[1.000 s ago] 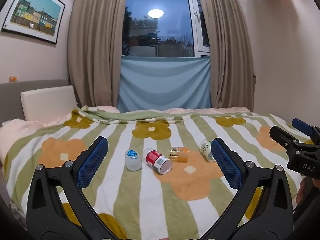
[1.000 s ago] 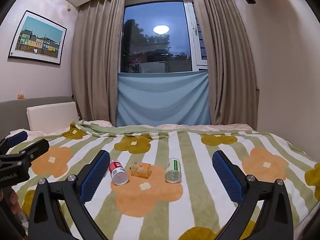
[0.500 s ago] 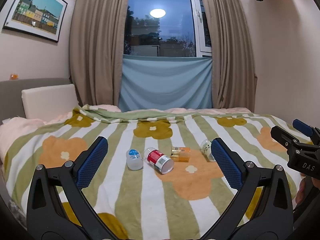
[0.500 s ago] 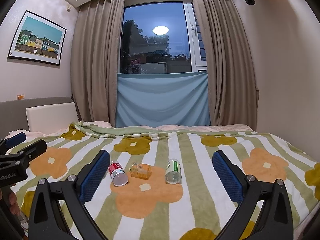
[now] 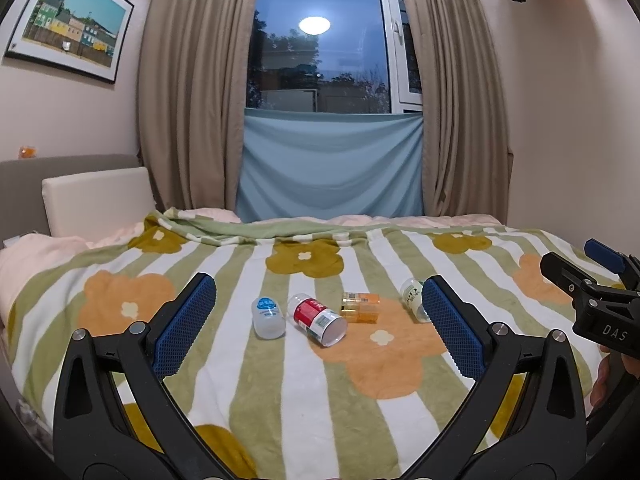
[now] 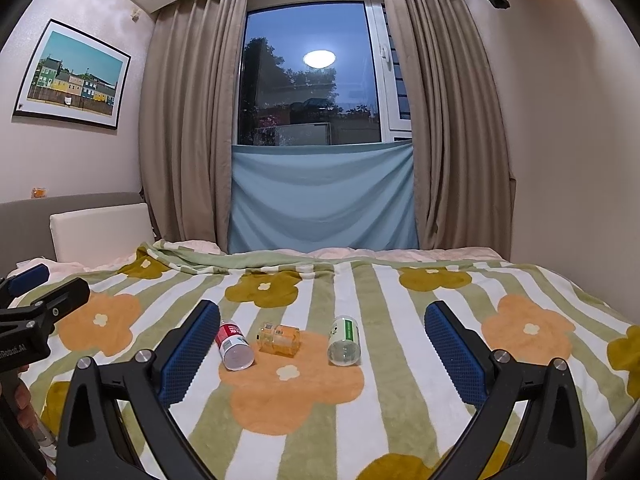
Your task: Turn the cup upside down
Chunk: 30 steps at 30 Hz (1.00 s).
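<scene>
Several small cups sit in a row on the flowered blanket (image 5: 304, 392). In the left wrist view a white cup with a blue label (image 5: 267, 317) stands mouth down; a red-labelled cup (image 5: 318, 319), an orange cup (image 5: 360, 307) and a green-labelled cup (image 5: 414, 299) lie on their sides. The right wrist view shows the red cup (image 6: 234, 345), orange cup (image 6: 279, 338) and green cup (image 6: 344, 341). My left gripper (image 5: 316, 328) is open and empty, short of the cups. My right gripper (image 6: 322, 354) is open and empty, also short of them.
The bed fills the lower view, with a white pillow (image 5: 98, 200) and grey headboard at the left. Curtains and a window with a blue cloth (image 5: 330, 166) stand behind it. A wall is close on the right. The right gripper shows at the left view's right edge (image 5: 592, 300).
Both grippers have drifted slightly; the cups sit a little lower and closer in the views. Nothing on the bed has moved and both jaws stay open.
</scene>
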Each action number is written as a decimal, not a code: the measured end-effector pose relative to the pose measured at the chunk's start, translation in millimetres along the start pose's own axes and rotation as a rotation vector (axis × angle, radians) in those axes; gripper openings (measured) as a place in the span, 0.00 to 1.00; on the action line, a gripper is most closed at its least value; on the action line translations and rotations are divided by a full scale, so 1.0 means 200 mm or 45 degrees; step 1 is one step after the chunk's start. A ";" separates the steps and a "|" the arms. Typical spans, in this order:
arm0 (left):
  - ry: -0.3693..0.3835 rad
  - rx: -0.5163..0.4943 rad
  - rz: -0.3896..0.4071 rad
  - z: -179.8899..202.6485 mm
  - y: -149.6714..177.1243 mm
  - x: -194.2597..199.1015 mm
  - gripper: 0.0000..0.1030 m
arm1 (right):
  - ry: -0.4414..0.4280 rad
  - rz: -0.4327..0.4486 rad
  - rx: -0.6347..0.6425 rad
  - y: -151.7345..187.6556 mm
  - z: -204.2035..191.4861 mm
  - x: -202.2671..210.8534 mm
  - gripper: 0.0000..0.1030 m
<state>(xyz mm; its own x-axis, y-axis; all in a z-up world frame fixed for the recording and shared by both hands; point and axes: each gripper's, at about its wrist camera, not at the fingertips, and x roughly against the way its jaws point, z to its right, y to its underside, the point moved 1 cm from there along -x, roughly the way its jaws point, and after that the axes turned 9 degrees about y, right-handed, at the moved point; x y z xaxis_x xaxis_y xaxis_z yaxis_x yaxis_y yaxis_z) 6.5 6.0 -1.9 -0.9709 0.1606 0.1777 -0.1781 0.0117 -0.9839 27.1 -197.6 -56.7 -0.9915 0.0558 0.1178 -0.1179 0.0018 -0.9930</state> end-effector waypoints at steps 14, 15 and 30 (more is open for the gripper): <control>0.010 -0.004 -0.007 0.01 0.00 0.00 1.00 | 0.003 -0.001 -0.006 -0.01 0.00 0.01 0.99; 0.011 -0.007 -0.007 0.01 0.00 0.00 1.00 | 0.004 0.000 -0.007 -0.01 0.00 0.01 0.99; 0.025 -0.015 -0.021 0.07 -0.03 0.00 1.00 | 0.003 0.002 -0.010 -0.02 0.00 0.02 0.99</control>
<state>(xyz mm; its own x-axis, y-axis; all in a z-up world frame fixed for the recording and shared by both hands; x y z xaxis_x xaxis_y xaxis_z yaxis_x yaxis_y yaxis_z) 5.5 -6.9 5.1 -0.9645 0.1793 0.1937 -0.1921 0.0259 -0.9810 23.9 -196.7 -53.0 -0.9915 0.0586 0.1162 -0.1159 0.0094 -0.9932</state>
